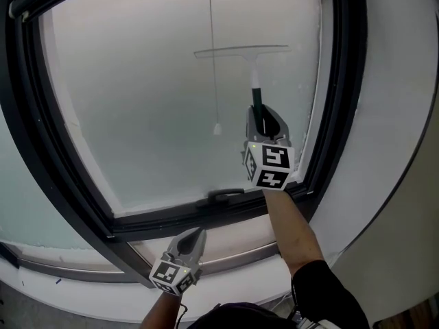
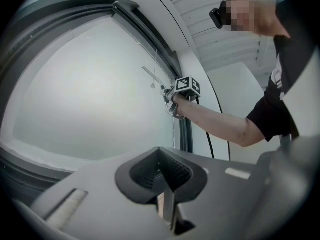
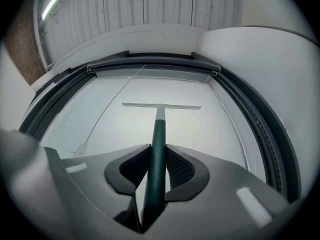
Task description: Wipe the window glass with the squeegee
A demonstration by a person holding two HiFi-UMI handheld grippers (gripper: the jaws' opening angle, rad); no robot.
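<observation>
Gripping squeegee (image 1: 252, 67) handle, right hand-held gripper (image 1: 266, 127), blade crosswise on top

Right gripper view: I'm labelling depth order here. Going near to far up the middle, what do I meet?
Right gripper's grey tongs → squeegee's dark green handle → pale horizontal blade → dark upper window frame → ribbed white ceiling.

Open glass (image 1: 137, 115) left of my squeegee (image 1: 241, 51) up to the hanging cord (image 1: 212, 60) (its weight dangles just left of my right gripper (image 1: 260, 112)), dark frame (image 1: 350, 81) close on the right, latch handle (image 1: 225, 195) on the bottom rail below.
</observation>
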